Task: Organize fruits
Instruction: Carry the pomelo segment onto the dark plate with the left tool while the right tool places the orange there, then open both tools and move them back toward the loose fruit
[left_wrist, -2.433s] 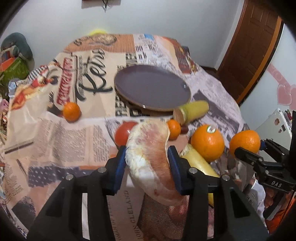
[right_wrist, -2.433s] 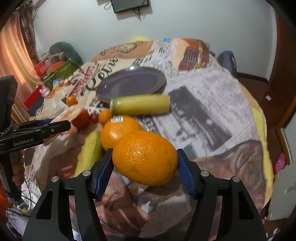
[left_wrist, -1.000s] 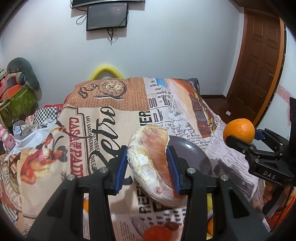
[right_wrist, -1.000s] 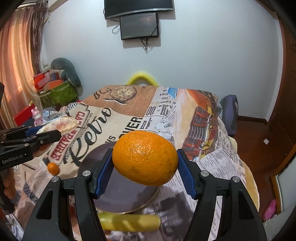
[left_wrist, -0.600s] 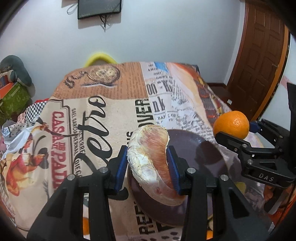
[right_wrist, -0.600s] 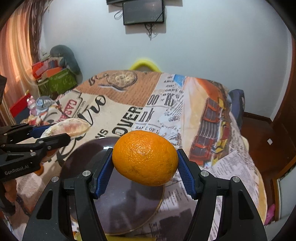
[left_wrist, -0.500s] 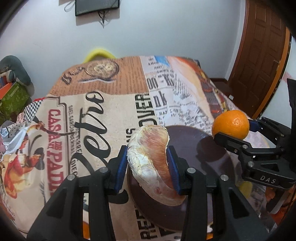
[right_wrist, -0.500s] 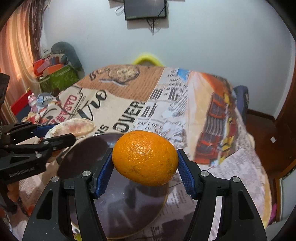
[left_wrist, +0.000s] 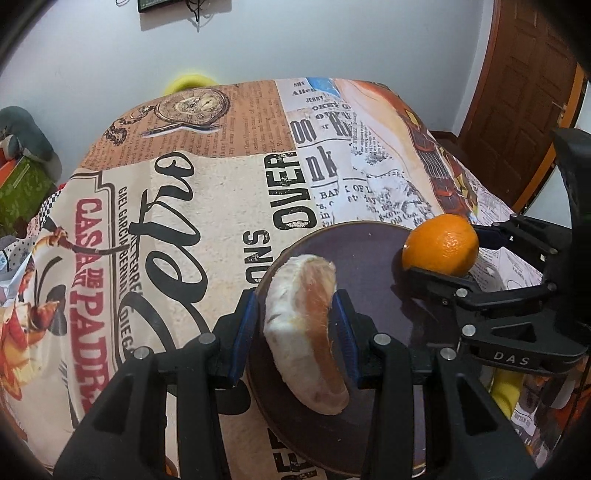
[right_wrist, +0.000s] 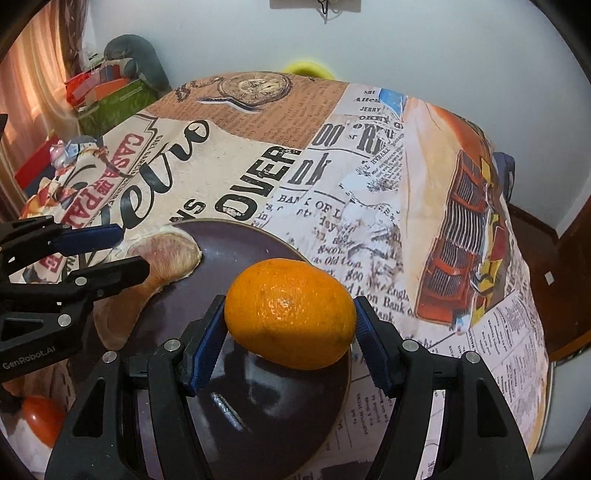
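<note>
We hold both fruits over the empty dark round plate (left_wrist: 373, 254): left tongs (left_wrist: 297, 332) clamp the peeled pale citrus segment (left_wrist: 306, 332), right tongs (right_wrist: 290, 341) cradle the whole orange (right_wrist: 290, 319), right pad barely parted. Neither is set down.

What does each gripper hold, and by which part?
Left gripper: peeled citrus segment, pinched across its flat sides. Right gripper: orange, between the pads by its two ends.

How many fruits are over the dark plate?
2. An orange sits in the right tool and a peeled wedge in the left tool, both over the plate. Others may be hidden.
</note>
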